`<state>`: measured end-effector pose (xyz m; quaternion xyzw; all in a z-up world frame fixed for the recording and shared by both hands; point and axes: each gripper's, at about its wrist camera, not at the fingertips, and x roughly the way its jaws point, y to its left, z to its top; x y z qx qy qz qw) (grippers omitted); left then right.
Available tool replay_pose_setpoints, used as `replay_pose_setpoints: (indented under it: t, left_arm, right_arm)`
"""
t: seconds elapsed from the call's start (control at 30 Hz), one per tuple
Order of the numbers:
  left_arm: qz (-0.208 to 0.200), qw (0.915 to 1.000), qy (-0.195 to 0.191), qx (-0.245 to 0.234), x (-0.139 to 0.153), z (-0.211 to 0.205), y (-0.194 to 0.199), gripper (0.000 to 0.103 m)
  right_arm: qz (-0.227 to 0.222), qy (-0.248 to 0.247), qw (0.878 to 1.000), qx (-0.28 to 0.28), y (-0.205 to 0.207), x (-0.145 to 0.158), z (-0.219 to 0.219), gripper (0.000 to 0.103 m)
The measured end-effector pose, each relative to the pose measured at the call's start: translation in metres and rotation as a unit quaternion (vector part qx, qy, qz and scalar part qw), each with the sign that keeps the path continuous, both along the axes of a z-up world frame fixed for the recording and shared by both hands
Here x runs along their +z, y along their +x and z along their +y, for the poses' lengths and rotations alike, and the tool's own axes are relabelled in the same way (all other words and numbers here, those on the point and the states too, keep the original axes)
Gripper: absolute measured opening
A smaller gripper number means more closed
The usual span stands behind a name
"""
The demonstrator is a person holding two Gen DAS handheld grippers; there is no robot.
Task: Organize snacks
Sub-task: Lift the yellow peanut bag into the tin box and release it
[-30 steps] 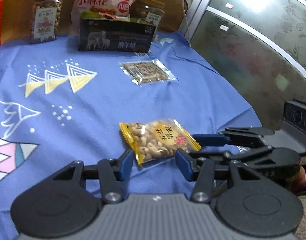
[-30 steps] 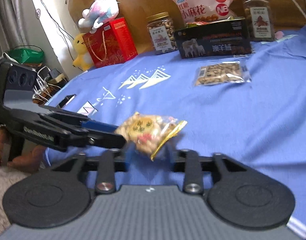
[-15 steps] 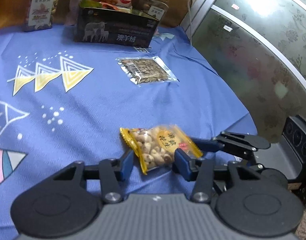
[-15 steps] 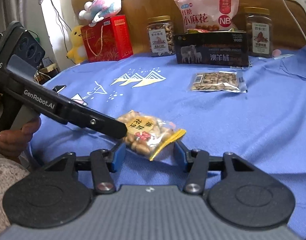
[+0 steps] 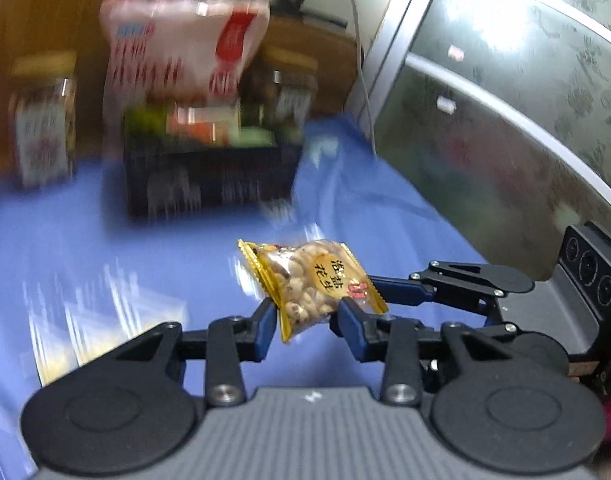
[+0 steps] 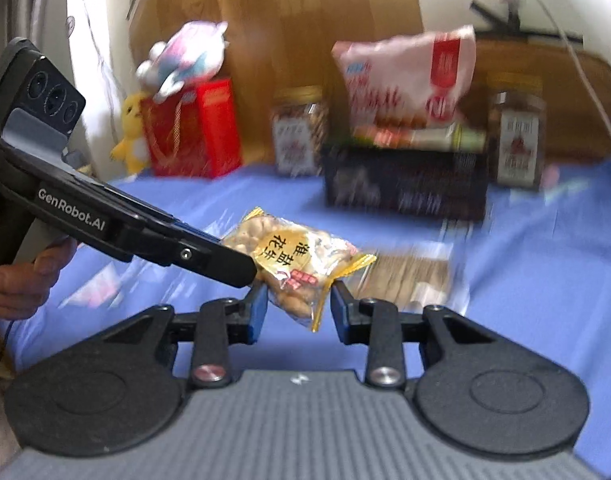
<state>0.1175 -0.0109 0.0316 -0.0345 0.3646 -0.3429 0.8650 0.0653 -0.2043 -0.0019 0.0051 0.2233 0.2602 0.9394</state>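
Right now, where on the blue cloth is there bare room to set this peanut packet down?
Bare blue cloth lies right of the clear flat snack packet, before the black box. The back row is crowded: black box, pink bag, two jars, red box. Both closing grippers pinch the yellow-edged peanut packet.

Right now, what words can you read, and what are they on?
"GenRobot.AI": on the left tongs' black arm.
"淮盐花生": yellow circle on the peanut packet, held between both tongs, whose jaws are closing; right tongs.
Pink snack bag, jars, black box: too blurred to read.
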Motion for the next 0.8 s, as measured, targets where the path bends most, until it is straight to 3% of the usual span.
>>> replay_pose_setpoints:
  t: [0.23, 0.4, 0.47, 0.5, 0.6, 0.63, 0.7, 0.8]
  left_arm:
    - [-0.032, 0.9986, -0.018, 0.039, 0.023, -0.016, 0.100, 0.035]
    - [-0.015, 0.9964, -0.014, 0.083, 0.012, -0.014, 0.168, 0.036]
    - [0.008, 0.9938, 0.014, 0.110, 0.000, -0.013, 0.186, 0.039]
    - [0.019, 0.9916, 0.035, 0.123, -0.007, -0.013, 0.193, 0.042]
    - [0.011, 0.9902, 0.033, 0.135, -0.009, -0.004, 0.193, 0.044]
    - [0.006, 0.9893, 0.039, 0.140, -0.007, -0.004, 0.189, 0.052]
    - [-0.018, 0.9879, 0.050, 0.146, -0.001, -0.003, 0.180, 0.058]
    - [-0.051, 0.9857, 0.070, 0.144, 0.007, -0.005, 0.166, 0.060]
  right_arm:
    - [-0.041, -0.011, 0.999, -0.026, 0.096, 0.026, -0.013, 0.034]
    - [0.001, 0.003, 1.000, -0.027, 0.171, 0.023, -0.011, 0.034]
    - [0.032, -0.009, 0.999, -0.018, 0.196, 0.015, -0.003, 0.034]
    - [0.036, -0.013, 0.999, -0.014, 0.205, 0.010, 0.002, 0.036]
    - [0.026, -0.030, 0.999, -0.006, 0.213, 0.003, 0.018, 0.037]
    - [0.024, -0.033, 0.999, -0.006, 0.214, 0.003, 0.021, 0.038]
    - [0.017, -0.025, 1.000, -0.010, 0.213, 0.002, 0.021, 0.046]
    - [0.018, 0.001, 1.000, -0.021, 0.207, 0.003, 0.011, 0.046]
